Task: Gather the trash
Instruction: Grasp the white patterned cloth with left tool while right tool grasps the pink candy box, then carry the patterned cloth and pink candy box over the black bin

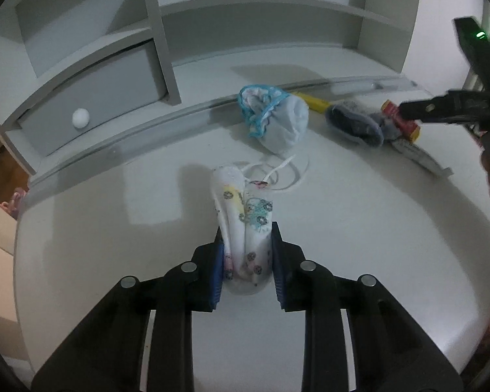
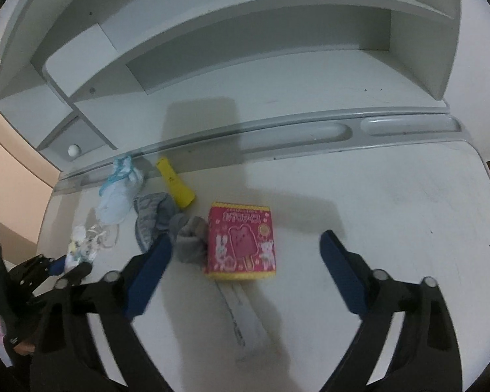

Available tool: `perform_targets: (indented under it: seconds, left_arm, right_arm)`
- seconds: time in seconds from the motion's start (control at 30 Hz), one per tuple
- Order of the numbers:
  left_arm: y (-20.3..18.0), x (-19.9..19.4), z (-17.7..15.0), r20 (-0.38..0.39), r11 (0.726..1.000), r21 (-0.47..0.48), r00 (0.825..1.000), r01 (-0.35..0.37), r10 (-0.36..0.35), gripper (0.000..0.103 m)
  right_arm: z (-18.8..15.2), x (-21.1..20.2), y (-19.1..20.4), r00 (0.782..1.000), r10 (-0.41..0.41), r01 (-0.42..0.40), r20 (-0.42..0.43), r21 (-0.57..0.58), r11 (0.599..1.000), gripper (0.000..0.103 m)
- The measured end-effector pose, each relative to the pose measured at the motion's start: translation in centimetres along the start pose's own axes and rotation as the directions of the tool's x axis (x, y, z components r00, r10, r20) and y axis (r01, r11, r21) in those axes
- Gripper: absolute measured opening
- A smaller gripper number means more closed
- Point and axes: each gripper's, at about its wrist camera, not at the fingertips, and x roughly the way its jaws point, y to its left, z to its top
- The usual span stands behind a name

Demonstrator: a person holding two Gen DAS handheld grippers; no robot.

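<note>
Grey drawer (image 1: 91,111) with round white knob, closed; shelf cubbies (image 1: 254,26) bare. Left gripper (image 1: 246,261) narrowed onto rolled printed face mask (image 1: 245,228), blue pads pressing its sides, on white table (image 1: 359,245). Right gripper (image 2: 245,254) wide, holding nothing, straddling red-and-yellow ice-pop box (image 2: 240,241) lying flat near table middle. Beside: crumpled grey cloth (image 2: 166,222), blue-edged white cloth (image 1: 274,117), yellow wrapper (image 2: 176,186).

White desk (image 2: 392,202); printed mask (image 1: 245,215), blue-trimmed cloth (image 1: 274,121), grey sock (image 2: 153,219), yellow tube (image 2: 176,187), pink box (image 2: 241,240)
</note>
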Motion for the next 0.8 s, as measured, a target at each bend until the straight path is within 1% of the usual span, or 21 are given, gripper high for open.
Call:
perform_targets:
  seconds: [0.03,0.17,0.2,0.23,0.27,0.37,0.43,0.53,0.63,0.67,0.73,0.8]
  left_arm:
    - [0.0,-0.2,0.0,0.004,1.0,-0.008,1.0,0.001,0.0,0.024]
    - [0.4,-0.6,-0.1,0.015,1.0,-0.024,1.0,0.006,-0.005,0.024]
    - [0.4,-0.7,-0.1,0.018,1.0,-0.027,1.0,0.014,-0.014,0.024]
    - [0.5,-0.8,-0.1,0.019,0.999,-0.031,1.0,0.021,-0.02,0.024]
    - [0.8,-1.3,-0.3,0.021,0.999,-0.033,0.999,0.025,-0.024,0.024]
    - [0.3,-2.0,0.3,0.033,0.999,-0.04,0.999,0.022,-0.021,0.024]
    - [-0.5,-2.6,0.8,0.045,0.999,-0.034,0.999,0.033,-0.032,0.024]
    - [-2.7,-3.3,1.9,0.07,0.998,-0.007,0.995,0.066,-0.066,0.024]
    - [-6.3,-3.6,3.3,0.083,0.99,0.037,0.987,0.134,-0.137,0.024]
    - [-8.0,-3.6,3.7,0.082,0.985,0.06,0.982,0.164,-0.168,0.024]
    - [-11.4,-3.7,4.4,0.078,0.97,0.108,0.97,0.219,-0.228,0.024]
    - [-16.1,-3.9,4.8,0.065,0.942,0.18,0.952,0.285,-0.3,0.024]
  right_arm:
    - [0.1,0.4,0.1,1.0,0.004,-0.004,-0.011,0.004,1.0,0.078]
    - [0.2,1.3,0.0,0.999,0.021,-0.02,-0.033,0.019,1.0,0.071]
    - [0.3,1.3,0.0,0.999,0.024,-0.024,-0.033,0.021,0.999,0.066]
    - [0.3,1.3,-0.1,0.999,0.041,-0.04,-0.036,0.028,0.999,0.043]
    - [0.2,1.1,-0.1,0.998,0.06,-0.058,-0.034,0.037,0.998,0.044]
    - [-0.5,-0.9,0.0,0.999,0.035,-0.036,0.03,0.025,0.999,0.043]
    - [-1.1,-2.3,-0.6,0.997,0.044,-0.047,0.055,0.049,0.998,0.043]
    - [-2.6,-5.2,-1.9,0.995,0.02,-0.027,0.098,0.065,0.998,0.043]
    - [-5.3,-8.8,-4.4,0.989,-0.031,0.014,0.144,0.112,0.994,0.043]
    - [-6.1,-9.9,-5.4,0.986,-0.049,0.029,0.156,0.128,0.991,0.043]
    - [-8.3,-12.4,-7.7,0.977,-0.104,0.072,0.186,0.173,0.982,0.044]
    - [-11.7,-15.6,-11.0,0.958,-0.186,0.133,0.216,0.241,0.961,0.044]
